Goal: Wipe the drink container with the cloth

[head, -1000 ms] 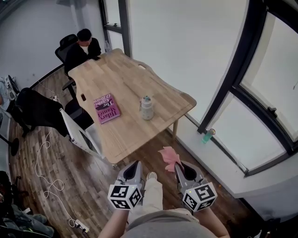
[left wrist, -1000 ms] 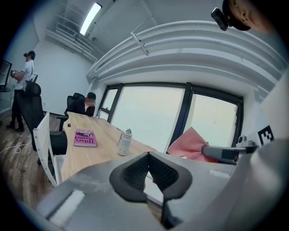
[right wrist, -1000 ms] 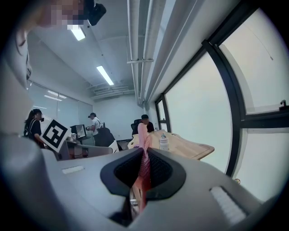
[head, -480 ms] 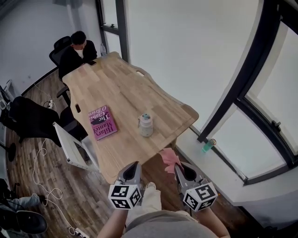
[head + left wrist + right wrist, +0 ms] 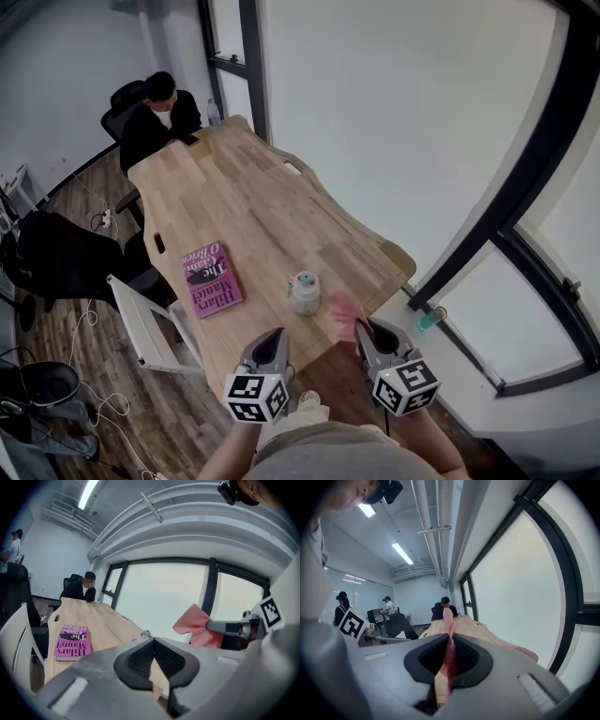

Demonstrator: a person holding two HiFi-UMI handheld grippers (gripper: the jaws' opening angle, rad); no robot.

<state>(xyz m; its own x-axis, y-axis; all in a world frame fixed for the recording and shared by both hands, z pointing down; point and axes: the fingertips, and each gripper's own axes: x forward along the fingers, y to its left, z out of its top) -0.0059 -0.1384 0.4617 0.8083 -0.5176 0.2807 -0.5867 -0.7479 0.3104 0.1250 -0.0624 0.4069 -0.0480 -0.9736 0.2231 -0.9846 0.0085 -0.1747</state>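
The drink container (image 5: 304, 292), a pale bottle with a light blue lid, stands upright near the close end of the wooden table (image 5: 253, 202). My right gripper (image 5: 361, 326) is shut on a pink cloth (image 5: 345, 313), which hangs in the air just right of the container and apart from it. From the right gripper view the cloth (image 5: 449, 646) runs up between the shut jaws. My left gripper (image 5: 274, 335) is shut and holds nothing, below the container at the table's near edge. In the left gripper view only the container's lid (image 5: 146, 633) shows, with the cloth (image 5: 194, 623) to its right.
A pink book (image 5: 212, 278) lies left of the container. A person (image 5: 155, 112) sits at the table's far end. A white chair (image 5: 150, 323) stands at the table's left side, dark office chairs further left. A green bottle (image 5: 429, 319) stands on the window ledge.
The person holding the grippers has stepped toward the table. Both grippers and the cloth now reach the table's near edge, close to the container. Neither gripper's hold has changed.
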